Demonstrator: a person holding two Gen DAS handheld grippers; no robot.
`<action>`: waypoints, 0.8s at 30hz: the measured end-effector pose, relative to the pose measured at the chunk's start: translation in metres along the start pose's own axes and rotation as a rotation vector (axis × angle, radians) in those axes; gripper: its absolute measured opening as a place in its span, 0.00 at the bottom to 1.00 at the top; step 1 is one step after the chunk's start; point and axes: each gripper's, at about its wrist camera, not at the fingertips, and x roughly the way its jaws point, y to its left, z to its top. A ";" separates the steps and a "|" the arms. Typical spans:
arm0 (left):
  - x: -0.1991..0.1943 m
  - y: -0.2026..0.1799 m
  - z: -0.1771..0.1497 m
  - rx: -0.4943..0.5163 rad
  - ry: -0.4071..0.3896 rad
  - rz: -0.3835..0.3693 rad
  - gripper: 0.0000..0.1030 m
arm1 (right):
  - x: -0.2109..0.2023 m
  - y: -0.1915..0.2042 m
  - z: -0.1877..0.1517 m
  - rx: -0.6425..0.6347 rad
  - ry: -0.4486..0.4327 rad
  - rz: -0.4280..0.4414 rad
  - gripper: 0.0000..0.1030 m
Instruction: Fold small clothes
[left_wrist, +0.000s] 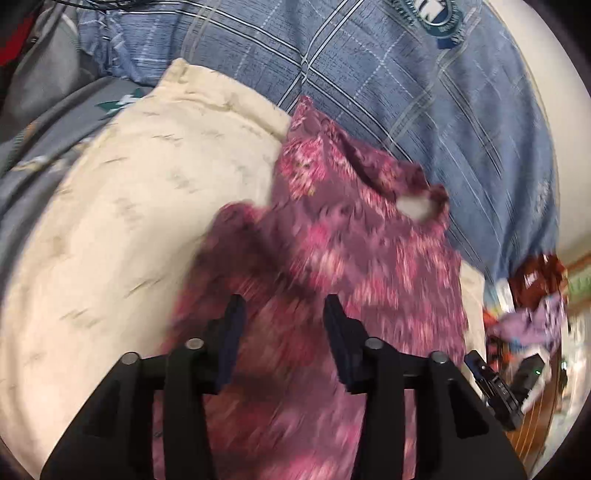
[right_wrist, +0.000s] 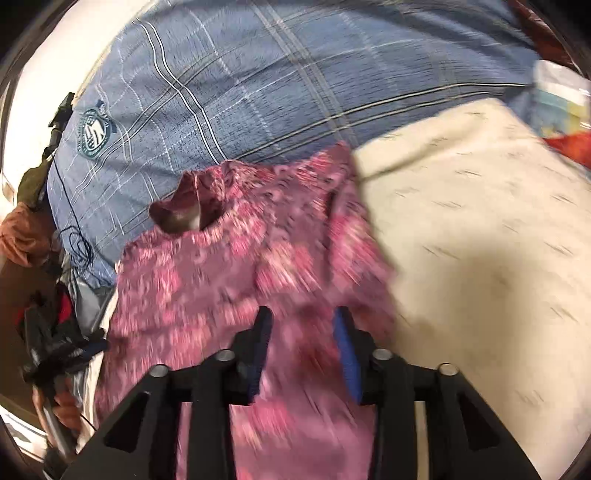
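Note:
A small pink and purple patterned garment (left_wrist: 343, 251) lies spread on a cream cloth (left_wrist: 129, 229), its neck opening at the far end. It also shows in the right wrist view (right_wrist: 236, 280). My left gripper (left_wrist: 282, 306) is open just above the garment's near part, fingers apart and empty. My right gripper (right_wrist: 303, 317) is open too, over the garment's near right part. Both views are blurred by motion.
A blue checked bedspread (left_wrist: 406, 103) with a round badge (right_wrist: 94, 133) lies beyond the garment. A pile of coloured clothes (left_wrist: 532, 306) sits at the right edge. The other gripper (right_wrist: 48, 347) shows at the left, with black cables nearby.

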 end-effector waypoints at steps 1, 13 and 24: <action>-0.009 0.008 -0.006 0.019 0.009 0.020 0.53 | -0.012 -0.008 -0.015 0.002 0.012 -0.004 0.46; -0.040 0.050 -0.124 0.078 0.242 -0.018 0.73 | -0.086 -0.033 -0.144 0.021 0.078 0.122 0.52; -0.050 0.066 -0.143 0.026 0.260 -0.003 0.13 | -0.100 -0.037 -0.173 -0.039 0.157 0.079 0.11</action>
